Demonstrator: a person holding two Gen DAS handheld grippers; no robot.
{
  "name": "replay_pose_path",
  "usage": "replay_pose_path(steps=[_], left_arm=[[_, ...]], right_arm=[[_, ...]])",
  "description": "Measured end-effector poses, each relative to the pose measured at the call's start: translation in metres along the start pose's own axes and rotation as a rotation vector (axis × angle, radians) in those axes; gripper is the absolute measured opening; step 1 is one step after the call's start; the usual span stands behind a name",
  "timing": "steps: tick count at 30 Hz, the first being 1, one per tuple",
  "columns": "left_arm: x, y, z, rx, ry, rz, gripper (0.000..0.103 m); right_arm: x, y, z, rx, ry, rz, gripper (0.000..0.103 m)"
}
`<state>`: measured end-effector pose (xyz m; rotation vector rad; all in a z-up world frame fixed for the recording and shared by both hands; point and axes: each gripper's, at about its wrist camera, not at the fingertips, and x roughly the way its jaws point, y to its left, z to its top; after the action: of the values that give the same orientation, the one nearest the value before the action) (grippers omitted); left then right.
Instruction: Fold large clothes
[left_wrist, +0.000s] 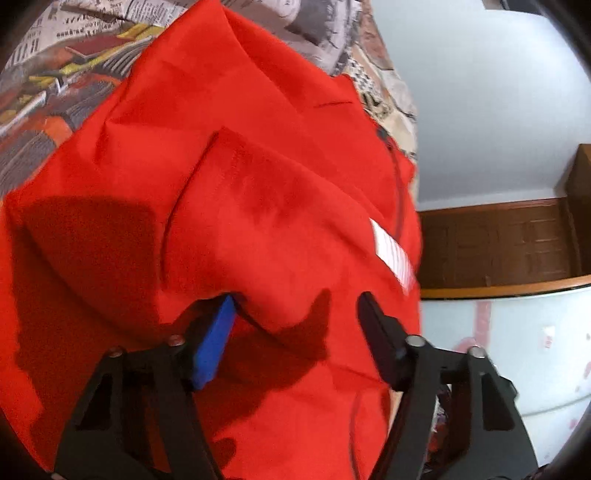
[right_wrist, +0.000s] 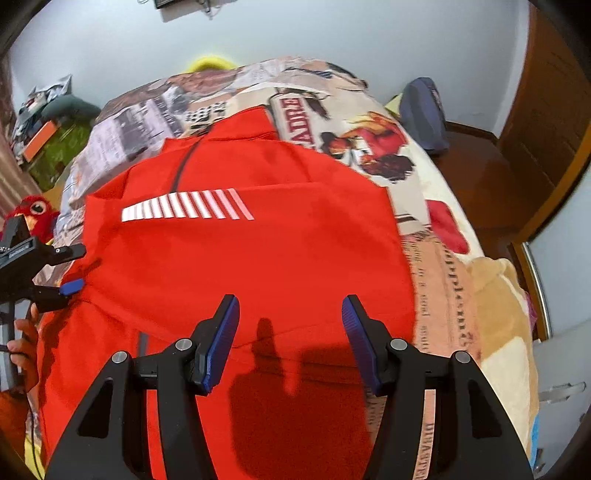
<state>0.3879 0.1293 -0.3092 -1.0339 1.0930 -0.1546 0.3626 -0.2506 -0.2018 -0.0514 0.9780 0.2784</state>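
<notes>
A red jacket (right_wrist: 240, 258), marked with a band of white stripes (right_wrist: 186, 206) and a dark zip, is spread across a bed covered by a printed bedspread (right_wrist: 436, 258). The right gripper (right_wrist: 290, 339) is held just above the jacket's near part, its blue-padded jaws parted with nothing between them. At the jacket's left edge the left gripper (left_wrist: 295, 325) is seen, jaws apart around a raised fold of red cloth, one pad tucked under it, no pinch visible.
</notes>
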Motion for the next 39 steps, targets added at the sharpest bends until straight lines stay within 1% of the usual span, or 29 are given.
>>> replay_pose_path(steps=[3, 5, 6, 7, 8, 9, 10, 11, 13, 14, 15, 17, 18, 20, 22, 24, 25, 27, 31, 32, 33, 34, 35, 36, 37, 38, 39], left_arm=[[0.005, -0.006, 0.004, 0.026, -0.022, 0.063, 0.058], [0.006, -0.012, 0.006, 0.058, -0.04, 0.113, 0.045], [0.008, -0.019, 0.007, 0.097, -0.051, 0.159, 0.028], [0.01, -0.022, 0.008, 0.132, -0.061, 0.201, 0.019], [0.011, -0.031, 0.008, 0.179, -0.076, 0.242, 0.016], [0.012, -0.037, 0.009, 0.209, -0.088, 0.266, 0.01], [0.011, -0.045, 0.009, 0.247, -0.105, 0.292, 0.009], [0.006, -0.061, 0.007, 0.313, -0.139, 0.329, 0.008], [-0.004, -0.082, 0.002, 0.4, -0.189, 0.363, 0.008], [-0.012, -0.093, -0.001, 0.442, -0.213, 0.366, 0.008], [-0.021, -0.107, -0.004, 0.475, -0.234, 0.351, 0.007], [-0.043, -0.13, -0.008, 0.517, -0.268, 0.292, 0.007], [-0.049, -0.14, -0.007, 0.537, -0.283, 0.277, 0.007], [-0.067, -0.162, -0.01, 0.601, -0.336, 0.267, 0.007], [-0.082, -0.178, -0.014, 0.656, -0.391, 0.277, 0.007], [-0.096, -0.183, -0.018, 0.695, -0.43, 0.307, 0.007], [-0.1, -0.181, -0.019, 0.713, -0.442, 0.334, 0.007], [-0.101, -0.17, -0.018, 0.725, -0.441, 0.386, 0.007], [-0.091, -0.13, -0.013, 0.689, -0.374, 0.46, 0.008], [-0.088, -0.119, -0.011, 0.675, -0.349, 0.472, 0.008], [-0.083, -0.102, -0.009, 0.66, -0.306, 0.485, 0.008], [-0.081, -0.095, -0.009, 0.652, -0.285, 0.499, 0.009], [-0.075, -0.08, -0.007, 0.633, -0.252, 0.529, 0.01], [-0.074, -0.071, -0.008, 0.622, -0.227, 0.542, 0.012], [-0.072, -0.063, -0.009, 0.61, -0.2, 0.549, 0.016], [-0.071, -0.05, -0.006, 0.579, -0.158, 0.541, 0.019], [-0.073, -0.042, -0.007, 0.553, -0.135, 0.53, 0.027]], right_arm=[[-0.003, -0.012, 0.0, 0.021, -0.008, -0.013, 0.054], [-0.004, -0.021, 0.0, 0.045, -0.011, -0.019, 0.054], [-0.006, -0.024, 0.0, 0.053, -0.012, -0.019, 0.054], [-0.006, -0.027, 0.0, 0.064, -0.013, -0.019, 0.054], [-0.008, -0.031, 0.0, 0.076, -0.014, -0.021, 0.054], [-0.008, -0.034, 0.001, 0.084, -0.016, -0.024, 0.054], [-0.011, -0.037, 0.002, 0.092, -0.02, -0.027, 0.054], [-0.014, -0.04, 0.003, 0.102, -0.027, -0.031, 0.054], [-0.022, -0.048, 0.005, 0.118, -0.045, -0.041, 0.054], [-0.025, -0.051, 0.006, 0.124, -0.052, -0.047, 0.054], [-0.027, -0.054, 0.008, 0.131, -0.059, -0.051, 0.054], [-0.03, -0.06, 0.011, 0.151, -0.066, -0.049, 0.054], [-0.028, -0.061, 0.013, 0.158, -0.059, -0.045, 0.054], [-0.024, -0.06, 0.016, 0.164, -0.049, -0.041, 0.054], [-0.018, -0.056, 0.017, 0.17, -0.043, -0.039, 0.054], [-0.011, -0.051, 0.017, 0.17, -0.03, -0.023, 0.054], [-0.004, -0.047, 0.017, 0.168, -0.015, -0.005, 0.054], [0.007, -0.041, 0.015, 0.162, 0.018, 0.014, 0.054], [0.04, -0.026, 0.004, 0.117, 0.112, 0.007, 0.054], [0.048, -0.023, 0.001, 0.103, 0.134, 0.0, 0.054], [0.051, -0.021, -0.002, 0.093, 0.146, -0.007, 0.054], [0.055, -0.019, -0.005, 0.081, 0.145, -0.013, 0.058], [0.054, -0.019, -0.006, 0.083, 0.131, -0.016, 0.061], [0.054, -0.019, -0.007, 0.088, 0.126, -0.02, 0.065], [0.054, -0.021, -0.007, 0.092, 0.127, -0.021, 0.065], [0.053, -0.022, -0.007, 0.097, 0.128, -0.015, 0.065], [0.053, -0.024, -0.007, 0.104, 0.13, -0.009, 0.065]])
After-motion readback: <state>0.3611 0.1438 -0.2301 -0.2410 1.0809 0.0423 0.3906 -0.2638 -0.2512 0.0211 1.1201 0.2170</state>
